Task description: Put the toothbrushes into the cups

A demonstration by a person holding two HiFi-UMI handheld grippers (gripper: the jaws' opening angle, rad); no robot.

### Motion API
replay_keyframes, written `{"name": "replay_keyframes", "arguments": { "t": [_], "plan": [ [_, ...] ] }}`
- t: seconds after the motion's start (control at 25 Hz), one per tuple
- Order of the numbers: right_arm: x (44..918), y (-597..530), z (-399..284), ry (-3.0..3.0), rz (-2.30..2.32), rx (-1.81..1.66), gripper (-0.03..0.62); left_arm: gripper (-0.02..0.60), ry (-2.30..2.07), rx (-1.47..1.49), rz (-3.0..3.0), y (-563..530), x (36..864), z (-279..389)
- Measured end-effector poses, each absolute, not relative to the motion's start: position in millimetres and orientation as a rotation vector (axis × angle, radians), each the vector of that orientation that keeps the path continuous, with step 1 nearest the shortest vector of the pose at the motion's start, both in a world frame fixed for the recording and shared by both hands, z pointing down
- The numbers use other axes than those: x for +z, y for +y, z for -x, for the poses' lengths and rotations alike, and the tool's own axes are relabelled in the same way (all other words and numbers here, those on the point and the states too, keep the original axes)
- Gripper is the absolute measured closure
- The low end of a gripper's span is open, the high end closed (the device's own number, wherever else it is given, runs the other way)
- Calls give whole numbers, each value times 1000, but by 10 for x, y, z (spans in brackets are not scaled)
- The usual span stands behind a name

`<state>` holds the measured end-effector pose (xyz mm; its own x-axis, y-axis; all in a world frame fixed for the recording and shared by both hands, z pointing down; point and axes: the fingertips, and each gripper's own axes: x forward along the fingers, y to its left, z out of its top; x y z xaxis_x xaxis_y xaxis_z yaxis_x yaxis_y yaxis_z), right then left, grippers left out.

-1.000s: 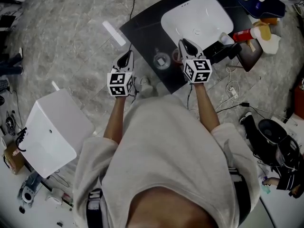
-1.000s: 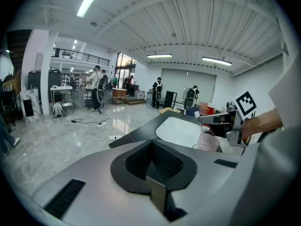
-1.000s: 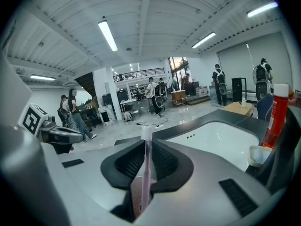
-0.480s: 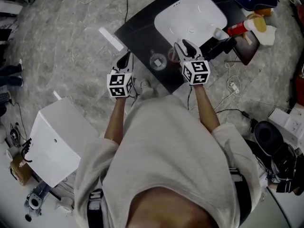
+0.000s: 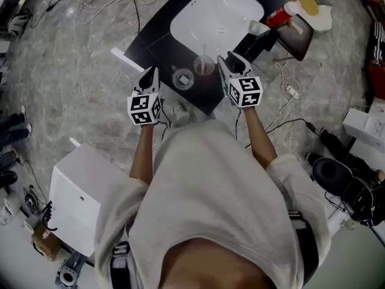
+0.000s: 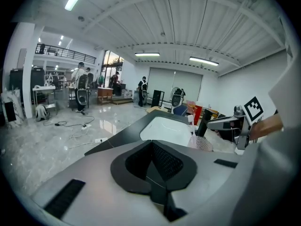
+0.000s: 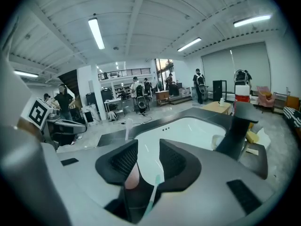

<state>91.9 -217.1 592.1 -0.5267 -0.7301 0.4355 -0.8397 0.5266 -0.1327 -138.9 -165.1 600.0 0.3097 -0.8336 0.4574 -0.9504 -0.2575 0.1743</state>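
A black counter [image 5: 157, 41] carries two cups by a white sink [image 5: 216, 17]. In the pinkish cup [image 5: 204, 65] stands a toothbrush [image 5: 203, 54]; the clear cup [image 5: 182, 78] sits left of it. My right gripper [image 5: 228, 61] hovers just right of the pinkish cup. Its jaws stand wide and are closing slightly. In the right gripper view, the pinkish cup [image 7: 133, 177] and a teal toothbrush handle [image 7: 153, 192] show low in the gap, with neither pad pressing on them. My left gripper [image 5: 150, 74] is shut and empty, at the counter's near-left edge.
A black faucet [image 5: 260, 40] stands at the sink's right, with a red bottle [image 5: 277, 18] and clutter beyond. A white box [image 5: 84, 203] sits on the floor at lower left, and cables [image 5: 289, 122] trail at right. People stand far off in the hall [image 6: 80, 86].
The right gripper's jaws have opened and it has drawn off to the right of the pinkish cup. The left gripper has shifted a little along the counter's edge.
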Motion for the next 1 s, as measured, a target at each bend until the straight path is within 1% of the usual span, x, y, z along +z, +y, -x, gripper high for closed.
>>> {"name": "replay_keyframes", "arguments": {
  "t": [0.32,0.68,1.0],
  "plan": [
    [6308,-2069,-1123,-2328,-1277,526,442,554,-1569,387,-2172,-1681,6035,1314],
    [6960,-2076,-1056,-2171,-1123,597,453,554,-1589,381,-2152,-1652,6029,1357],
    [7227,-2175,-969,-2092,-1061,636,464,554,-1609,381,-2130,-1580,6015,1449]
  ]
}}
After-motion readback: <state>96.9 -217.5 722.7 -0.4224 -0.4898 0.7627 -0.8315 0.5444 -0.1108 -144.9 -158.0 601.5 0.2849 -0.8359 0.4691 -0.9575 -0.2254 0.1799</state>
